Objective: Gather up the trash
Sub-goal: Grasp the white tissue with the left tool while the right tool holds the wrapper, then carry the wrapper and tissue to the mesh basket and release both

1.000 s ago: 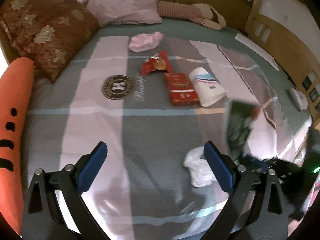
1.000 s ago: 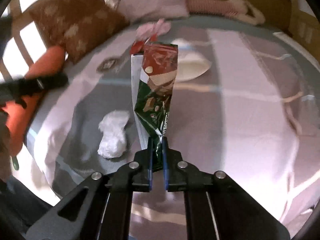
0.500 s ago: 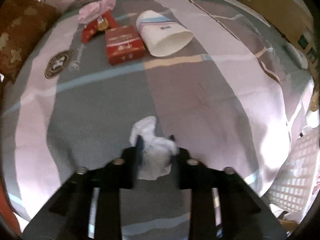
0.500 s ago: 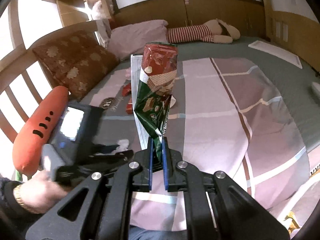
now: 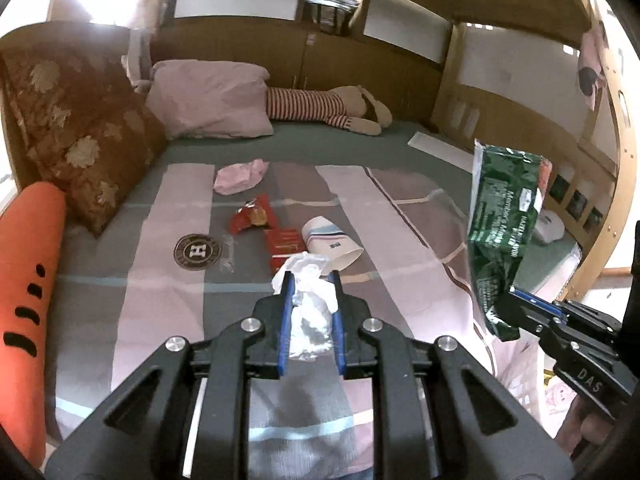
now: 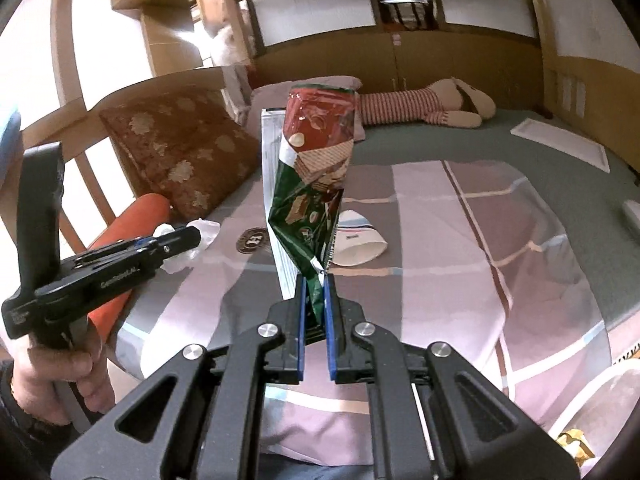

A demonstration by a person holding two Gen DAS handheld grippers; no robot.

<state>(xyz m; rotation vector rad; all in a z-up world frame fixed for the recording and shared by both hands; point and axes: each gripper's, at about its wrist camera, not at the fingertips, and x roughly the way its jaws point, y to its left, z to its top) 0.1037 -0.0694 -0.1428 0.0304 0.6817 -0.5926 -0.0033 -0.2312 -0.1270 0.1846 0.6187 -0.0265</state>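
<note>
My left gripper (image 5: 310, 282) is shut on a crumpled white tissue (image 5: 310, 304) and holds it above the bed; it also shows in the right wrist view (image 6: 188, 240). My right gripper (image 6: 315, 284) is shut on a green and red snack wrapper (image 6: 316, 184), held upright above the bed; the wrapper's back shows in the left wrist view (image 5: 500, 236). On the bedspread (image 5: 168, 240) lie a red wrapper (image 5: 250, 218), a red box (image 5: 282, 246), a white paper cup (image 5: 330, 242) on its side and a pink crumpled wad (image 5: 240, 176).
An orange carrot-shaped cushion (image 5: 28, 280) lies along the bed's left edge beside a brown patterned pillow (image 5: 80, 136). A pink pillow (image 5: 212, 98) and a striped plush toy (image 5: 324, 108) lie at the headboard. A white basket rim (image 6: 600, 408) is at lower right.
My left gripper came down on the white tissue, shut on it and has lifted it off the bed. My right gripper has kept hold of the snack wrapper and risen to a more level view.
</note>
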